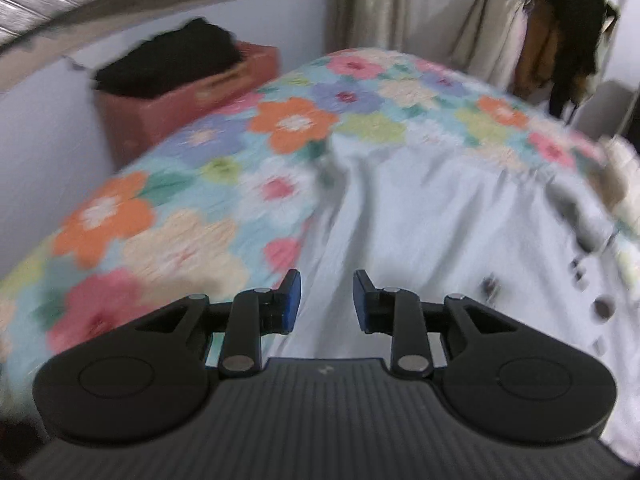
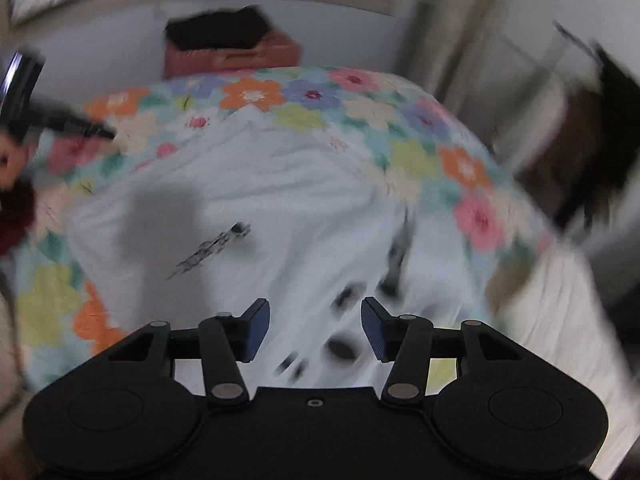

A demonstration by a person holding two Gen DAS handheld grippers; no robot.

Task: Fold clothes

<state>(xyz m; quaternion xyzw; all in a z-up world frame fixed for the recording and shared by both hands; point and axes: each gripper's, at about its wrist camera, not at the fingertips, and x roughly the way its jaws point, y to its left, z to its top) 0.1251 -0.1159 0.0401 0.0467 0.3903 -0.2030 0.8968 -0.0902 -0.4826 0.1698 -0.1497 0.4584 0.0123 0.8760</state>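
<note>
Floral multicolour quilted bedspread [image 1: 192, 184] covers bed; pale white buttoned garment [image 1: 432, 220] lies spread on it. Reddish box [image 1: 188, 100] by wall, hanging clothes rack [image 1: 560, 40] behind. Left gripper [image 1: 326, 300] & right gripper [image 2: 315, 330] both spread apart, empty.

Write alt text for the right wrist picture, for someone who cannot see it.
A pale, white-looking garment with dark buttons lies spread on a flower-patterned bedspread, seen blurred from just above. The open right tongs fill the foreground, holding nothing. At the far left edge, the left tongs reach in; behind the bed stands a reddish box.
</note>
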